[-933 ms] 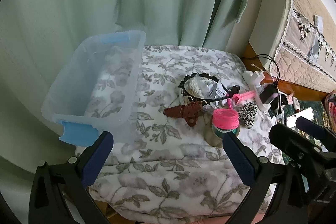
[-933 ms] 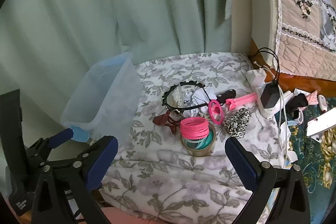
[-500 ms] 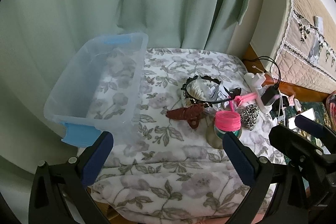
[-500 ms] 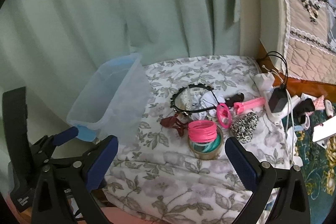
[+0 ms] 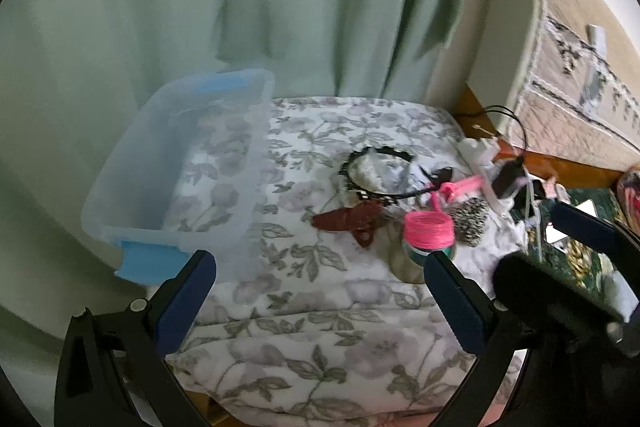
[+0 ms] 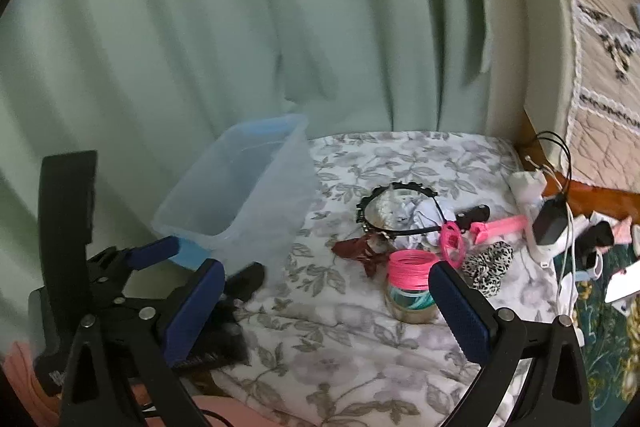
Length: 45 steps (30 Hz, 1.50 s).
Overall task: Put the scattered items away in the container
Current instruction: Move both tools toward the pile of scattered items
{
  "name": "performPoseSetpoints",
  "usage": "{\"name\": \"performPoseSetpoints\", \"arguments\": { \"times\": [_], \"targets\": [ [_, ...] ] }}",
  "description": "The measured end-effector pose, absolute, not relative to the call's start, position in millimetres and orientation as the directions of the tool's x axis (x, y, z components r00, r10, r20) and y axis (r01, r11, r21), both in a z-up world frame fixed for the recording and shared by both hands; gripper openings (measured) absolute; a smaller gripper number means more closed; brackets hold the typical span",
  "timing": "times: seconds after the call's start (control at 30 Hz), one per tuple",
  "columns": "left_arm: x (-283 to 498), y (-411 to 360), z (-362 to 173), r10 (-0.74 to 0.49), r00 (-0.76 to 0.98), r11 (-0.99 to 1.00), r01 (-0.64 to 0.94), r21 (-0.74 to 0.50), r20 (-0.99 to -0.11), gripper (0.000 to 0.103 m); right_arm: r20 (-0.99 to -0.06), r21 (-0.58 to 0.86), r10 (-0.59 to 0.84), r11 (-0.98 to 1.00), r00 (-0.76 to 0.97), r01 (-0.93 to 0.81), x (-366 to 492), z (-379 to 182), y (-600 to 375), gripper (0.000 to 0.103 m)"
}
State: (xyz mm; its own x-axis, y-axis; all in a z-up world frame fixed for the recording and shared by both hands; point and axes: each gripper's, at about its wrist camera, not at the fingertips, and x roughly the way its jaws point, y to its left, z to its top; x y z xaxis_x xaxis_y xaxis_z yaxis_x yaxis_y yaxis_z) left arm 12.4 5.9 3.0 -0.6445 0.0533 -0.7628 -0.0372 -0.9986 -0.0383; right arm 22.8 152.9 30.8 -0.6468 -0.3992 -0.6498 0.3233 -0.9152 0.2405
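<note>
Both tools, left and right, hang spread and empty over the bed's near edge. Beyond them the hair things lie heaped (headband, bow, pink bands), right of the bin, which looks empty. Best pinch one item, approaching low.

On my floral-print blanket the clear plastic bin with blue handles sits to the left, well apart from the pile on the right. There, the black studded headband lies furthest back, the dark red hair clip just before it, and the stack of pink elastic bands sits atop the tape roll, nearest me. The leopard-print scrunchie lies right of that stack.
</note>
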Motion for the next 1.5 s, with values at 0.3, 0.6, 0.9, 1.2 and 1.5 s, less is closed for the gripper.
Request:
{"name": "performPoseSetpoints", "arguments": {
  "times": [0.3, 0.6, 0.9, 1.2, 1.5],
  "targets": [
    [15, 10, 7, 0.052, -0.662, -0.998, -0.052, -0.024, -0.748, 0.103, -0.648, 0.192, -0.356, -0.932, -0.673, 0.308, 31, 35, 142, 0.103],
    [16, 4, 10, 0.027, -0.676, -1.0, -0.023, -0.016, -0.737, 0.103, -0.638, 0.2, -0.349, -0.936, -0.687, 0.29, 32, 37, 149, 0.103],
    [13, 1, 9, 0.04, -0.659, -0.999, -0.012, -0.043, -0.751, 0.103, -0.631, 0.21, -0.354, -0.934, -0.69, 0.288, 31, 37, 151, 0.103],
    [13, 10, 11, 0.032, -0.674, -0.999, -0.03, -0.016, -0.738, 0.103, -0.637, 0.22, -0.36, -0.933, -0.682, 0.286, 27, 34, 152, 0.103],
    [-1, 24, 0, 0.085, -0.632, -0.995, -0.1, -0.028, -0.77, 0.103, -0.656, 0.258, -0.379, -0.925, -0.653, 0.279, 19, 24, 161, 0.103]
  ]
}}
